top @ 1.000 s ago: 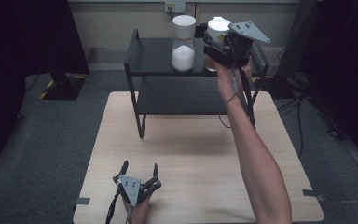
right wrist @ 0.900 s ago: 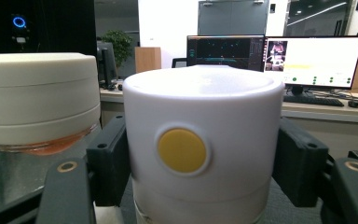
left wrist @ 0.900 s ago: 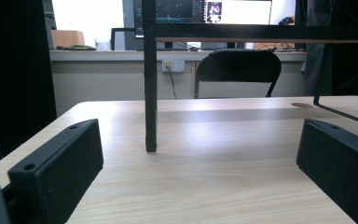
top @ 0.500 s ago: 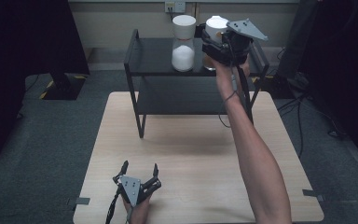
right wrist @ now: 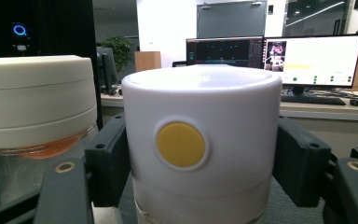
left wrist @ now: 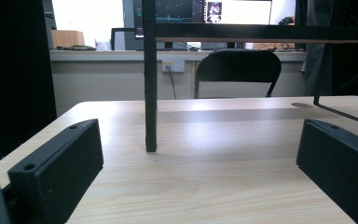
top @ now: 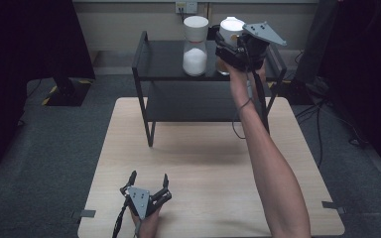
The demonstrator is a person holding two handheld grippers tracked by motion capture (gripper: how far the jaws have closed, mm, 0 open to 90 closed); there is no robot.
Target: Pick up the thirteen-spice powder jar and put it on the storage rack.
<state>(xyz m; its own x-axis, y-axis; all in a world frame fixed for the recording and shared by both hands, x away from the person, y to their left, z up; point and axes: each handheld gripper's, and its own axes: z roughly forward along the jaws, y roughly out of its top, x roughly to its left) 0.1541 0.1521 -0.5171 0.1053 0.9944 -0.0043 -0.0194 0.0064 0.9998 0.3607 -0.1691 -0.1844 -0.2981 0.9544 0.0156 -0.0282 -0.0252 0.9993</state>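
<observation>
While the right forearm stretches far across the surface up to the black shelf's top level, the right claw sits level around the lid of a white-lidded jar at the far right of that shelf; its jaws have just been opening a little, with the lid between them and the pads right at its sides, so I cannot tell whether they press. The lid bears a plain yellow round sticker with no writing. A second white-lidded jar stands just left of it, near but apart. The left claw rests at the near edge of the surface, jaws spread wide and holding nothing, with open wood ahead up to the shelf's leg.
</observation>
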